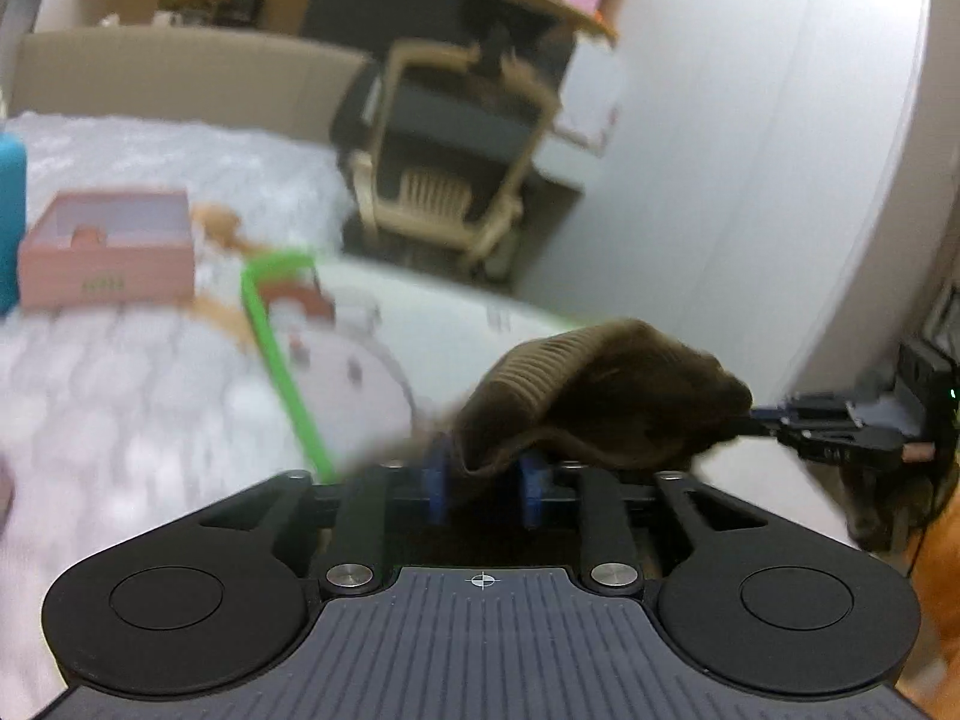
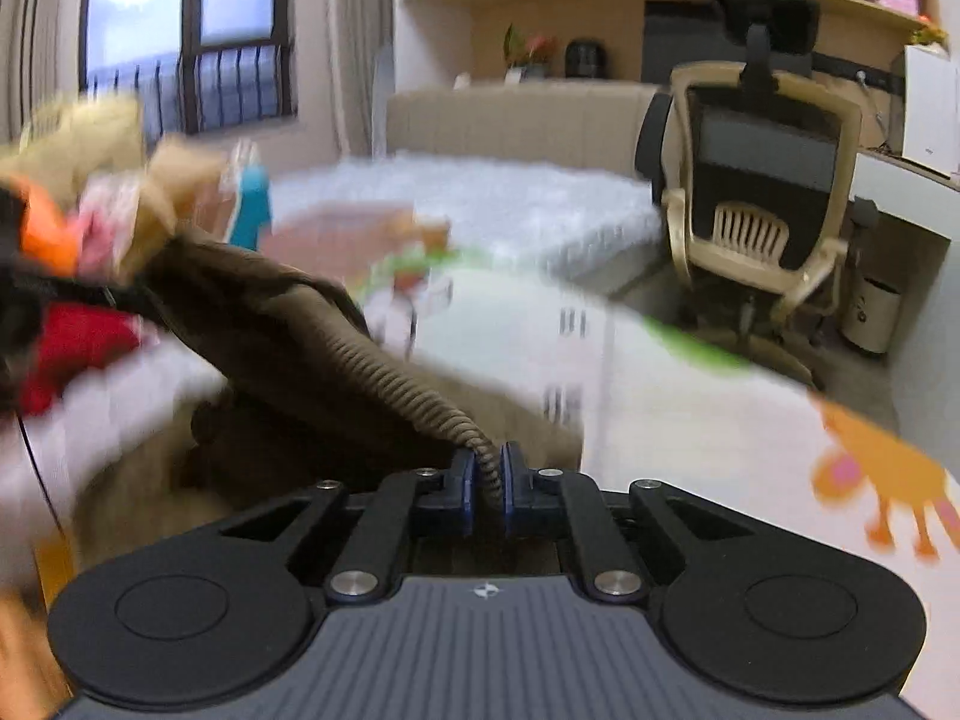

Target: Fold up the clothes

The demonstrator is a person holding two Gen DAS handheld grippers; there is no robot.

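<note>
One brown garment, two tongs, one pink box, one office chair

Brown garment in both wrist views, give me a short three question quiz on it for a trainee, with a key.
1. True or false: the right gripper has its jaws shut on the ribbed hem of the brown garment.
2. Multiple choice: what does the left gripper hold? A) the pink box B) the brown garment C) nothing
3. Fill in: in the left wrist view, the open pink box sits on the ____ bedding.

Key: 1 true; 2 B; 3 white.
</note>
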